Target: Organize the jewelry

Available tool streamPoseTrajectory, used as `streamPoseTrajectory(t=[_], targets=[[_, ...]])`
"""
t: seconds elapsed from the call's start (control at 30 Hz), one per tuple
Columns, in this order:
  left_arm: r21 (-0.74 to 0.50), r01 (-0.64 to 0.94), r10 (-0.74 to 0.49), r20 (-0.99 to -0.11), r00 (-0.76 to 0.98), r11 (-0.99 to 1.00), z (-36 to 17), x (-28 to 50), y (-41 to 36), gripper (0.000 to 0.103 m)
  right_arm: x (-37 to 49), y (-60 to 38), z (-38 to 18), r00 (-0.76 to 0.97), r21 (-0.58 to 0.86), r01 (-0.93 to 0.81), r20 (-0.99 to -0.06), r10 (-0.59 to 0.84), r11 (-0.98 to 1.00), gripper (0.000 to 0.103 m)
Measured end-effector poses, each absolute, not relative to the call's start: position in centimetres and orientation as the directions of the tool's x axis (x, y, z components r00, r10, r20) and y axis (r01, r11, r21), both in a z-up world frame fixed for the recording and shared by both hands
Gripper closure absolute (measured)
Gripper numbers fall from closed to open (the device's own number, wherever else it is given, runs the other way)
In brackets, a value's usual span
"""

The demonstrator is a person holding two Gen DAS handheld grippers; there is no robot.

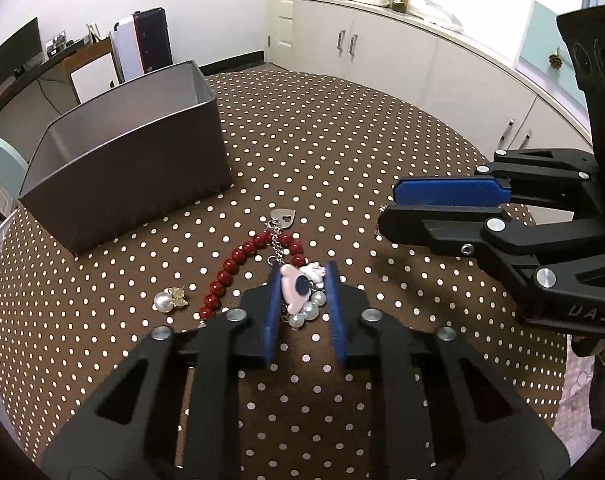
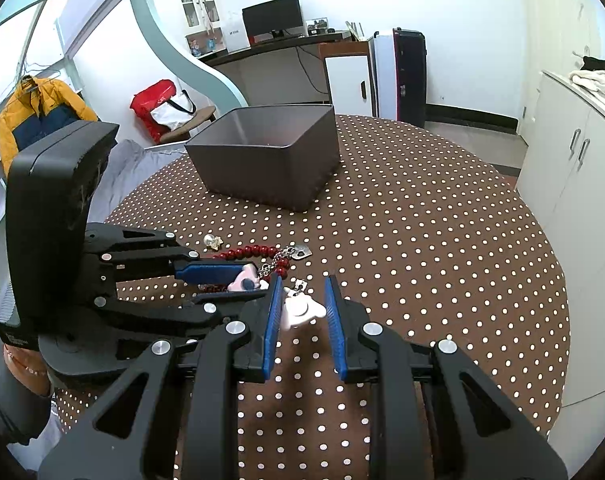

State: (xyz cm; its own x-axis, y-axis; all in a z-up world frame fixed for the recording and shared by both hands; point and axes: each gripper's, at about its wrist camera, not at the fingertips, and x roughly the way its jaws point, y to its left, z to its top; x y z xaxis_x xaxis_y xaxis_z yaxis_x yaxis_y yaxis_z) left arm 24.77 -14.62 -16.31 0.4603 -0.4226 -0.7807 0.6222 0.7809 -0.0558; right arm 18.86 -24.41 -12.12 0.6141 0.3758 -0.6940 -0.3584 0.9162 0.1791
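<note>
Left wrist view: left gripper (image 1: 302, 304), fingers spread, straddling pink charm (image 1: 292, 294) with pearl cluster (image 1: 310, 312); not yet pinched. Red bead bracelet (image 1: 238, 268), heart tag (image 1: 283, 216) and pearl earring (image 1: 169, 300) loose on polka-dot bench (image 1: 382, 152). Grey box (image 1: 134, 160) beyond, well apart, interior unseen.
Right wrist view: right gripper (image 2: 302, 316), fingers spread around white charm (image 2: 300, 308), apart from it.
Step, as judged: pickup stage, nothing lifted. Next move: closing on charms without snagging chain (image 2: 276, 260), then carrying to box.
</note>
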Motion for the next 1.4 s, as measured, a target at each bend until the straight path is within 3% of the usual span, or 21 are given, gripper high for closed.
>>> streamPoseTrajectory(t=[0.1,0.27,0.9,1.23,1.3,1.33,1.37,1.4], targets=[[-0.07,0.623,-0.439,-0.771,0.462,0.779,-15.8,24.6,-14.0,0.094,18.8,-24.4,-12.0,0.617,0.177,-0.359,-0.692,0.375,0.916,0.083],[-0.103,0.627,-0.47,-0.756,0.456,0.772,-14.7,24.4,-12.9,0.097,18.5,-24.2,-11.1,0.63,0.17,-0.363,-0.68,0.375,0.916,0.083],[-0.249,0.598,-0.566,-0.705,0.428,0.762,-14.2,24.8,-9.4,0.097,18.6,-23.1,-10.3,0.63,0.17,-0.372,-0.676,0.383,0.912,0.083],[-0.166,0.608,-0.488,-0.769,0.413,0.776,-16.0,25.2,-11.9,0.096,19.1,-23.6,-11.4,0.612,0.181,-0.364,-0.693,0.381,0.914,0.083],[-0.158,0.611,-0.483,-0.771,0.414,0.776,-16.0,25.2,-12.1,0.083,19.1,-23.9,-11.7,0.609,0.184,-0.363,-0.694,0.383,0.913,0.083],[-0.147,0.607,-0.475,-0.77,0.425,0.781,-16.0,25.1,-12.2,0.05,19.1,-24.0,-11.8,0.608,0.187,-0.363,-0.695,0.384,0.913,0.083],[-0.137,0.603,-0.474,-0.759,0.446,0.786,-15.7,24.9,-12.5,0.034,19.1,-24.1,-11.8,0.607,0.189,-0.363,-0.696,0.385,0.913,0.083],[-0.122,0.604,-0.479,-0.737,0.477,0.788,-15.4,24.6,-12.4,0.034,19.1,-24.2,-11.9,0.606,0.19,-0.361,-0.696,0.385,0.913,0.083]])
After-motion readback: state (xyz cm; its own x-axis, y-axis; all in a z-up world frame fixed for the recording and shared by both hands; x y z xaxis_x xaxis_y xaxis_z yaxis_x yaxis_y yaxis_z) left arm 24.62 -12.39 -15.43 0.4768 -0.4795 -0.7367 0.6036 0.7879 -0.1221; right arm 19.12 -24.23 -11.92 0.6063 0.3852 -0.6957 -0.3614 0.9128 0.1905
